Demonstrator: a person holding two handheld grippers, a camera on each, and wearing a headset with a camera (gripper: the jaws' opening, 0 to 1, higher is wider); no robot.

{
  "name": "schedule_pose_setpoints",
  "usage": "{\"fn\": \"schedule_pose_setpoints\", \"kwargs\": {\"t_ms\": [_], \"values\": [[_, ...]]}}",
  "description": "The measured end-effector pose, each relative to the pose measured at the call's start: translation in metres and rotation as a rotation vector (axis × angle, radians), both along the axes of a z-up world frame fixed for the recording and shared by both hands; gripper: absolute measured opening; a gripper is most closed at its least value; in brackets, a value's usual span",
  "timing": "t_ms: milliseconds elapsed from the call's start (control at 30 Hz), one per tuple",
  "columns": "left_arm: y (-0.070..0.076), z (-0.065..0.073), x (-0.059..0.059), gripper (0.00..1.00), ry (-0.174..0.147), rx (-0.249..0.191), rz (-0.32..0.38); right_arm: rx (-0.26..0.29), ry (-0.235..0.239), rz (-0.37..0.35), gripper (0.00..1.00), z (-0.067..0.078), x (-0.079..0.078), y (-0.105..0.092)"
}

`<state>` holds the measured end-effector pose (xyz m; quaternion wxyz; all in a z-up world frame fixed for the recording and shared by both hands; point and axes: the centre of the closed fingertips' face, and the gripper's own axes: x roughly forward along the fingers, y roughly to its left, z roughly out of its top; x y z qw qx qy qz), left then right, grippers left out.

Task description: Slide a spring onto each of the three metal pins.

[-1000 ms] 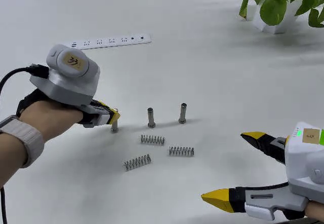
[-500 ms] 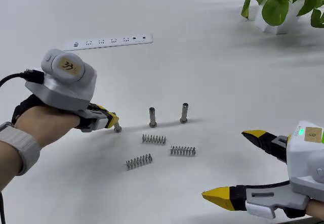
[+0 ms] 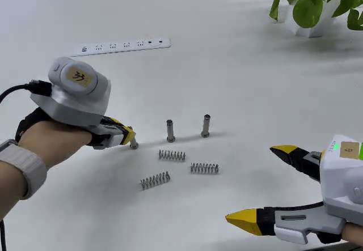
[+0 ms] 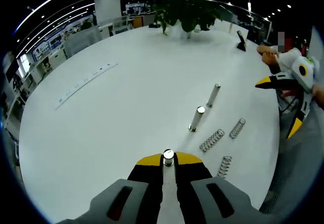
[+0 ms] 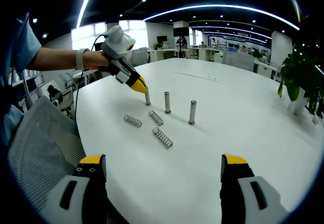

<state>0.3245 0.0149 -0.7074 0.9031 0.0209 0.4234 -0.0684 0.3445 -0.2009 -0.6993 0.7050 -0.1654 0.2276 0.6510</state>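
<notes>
Three springs point(image 3: 172, 155) lie loose at centre frame just below the pins point(image 3: 170, 131) — probably light, wiry and prone to roll, best pinched gently mid-coil — while the left gripper point(image 3: 130, 137) has its jaws clamped on the leftmost pin point(image 3: 134, 144) and the right gripper point(image 3: 258, 184) holds its jaws wide apart at lower right.

Your left gripper point(image 3: 129, 137) has a rounded grey housing topped by a tan sticker point(image 3: 80, 76) with a handwritten mark, black jaws tipped in yellow, and a black cable point(image 3: 17, 86) at its rear. You wear a grey wristband point(image 3: 25, 166) and a black hand strap point(image 3: 29, 119). Your right gripper point(image 3: 258, 184) is white with yellow tips and a tan label point(image 3: 347, 149). Your sleeve point(image 5: 20, 47) is light blue.
</notes>
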Motion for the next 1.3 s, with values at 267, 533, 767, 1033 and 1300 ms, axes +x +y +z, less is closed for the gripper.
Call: {"fn": "schedule_pose_setpoints", "kwargs": {"t_ms": [267, 533, 767, 1033, 1300], "values": [[0.0031, -0.0022, 0.0011, 0.08, -0.015, -0.01, 0.005, -0.001, 0.002, 0.004, 0.95, -0.0011, -0.0003, 0.0003], [0.0011, -0.0033, 0.0016, 0.09, -0.021, 0.002, -0.008, -0.002, 0.005, 0.006, 0.95, -0.0017, -0.0012, 0.0003], [0.0008, -0.0064, 0.0019, 0.09, -0.023, 0.003, -0.012, -0.006, 0.006, 0.006, 0.95, -0.0023, -0.0021, -0.0003], [-0.0004, -0.0046, 0.0026, 0.15, -0.031, 0.007, -0.014, -0.005, 0.006, 0.006, 0.96, -0.002, -0.0025, 0.0001], [0.0034, -0.0051, 0.0012, 0.48, -0.031, 0.052, -0.034, -0.009, 0.0, 0.011, 0.96, -0.0021, -0.0017, 0.0006]]}}
